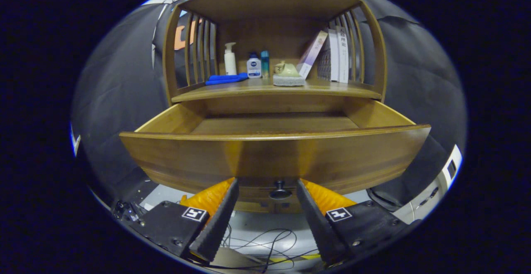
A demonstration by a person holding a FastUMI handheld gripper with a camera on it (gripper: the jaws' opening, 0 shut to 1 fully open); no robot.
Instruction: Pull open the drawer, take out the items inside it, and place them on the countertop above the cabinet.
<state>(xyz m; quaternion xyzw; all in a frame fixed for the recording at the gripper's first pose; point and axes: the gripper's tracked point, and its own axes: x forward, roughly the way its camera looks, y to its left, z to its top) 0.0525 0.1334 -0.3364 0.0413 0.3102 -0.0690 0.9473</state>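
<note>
The drawer [274, 149] front is so tall from this angle that it blocks the near part of the drawer floor, so I can't tell if anything sits down there by the front wall. Its dark knob [280, 191] hangs low between the spread fingers of the gripper [265, 191], and I can't really tell whether they touch the wood. The bottles [254, 65] on the countertop [274, 88] are too small to make out. The books [337, 54] are half hidden behind the slats. The cables [265, 240] on the floor run out of sight under the fingers.
</note>
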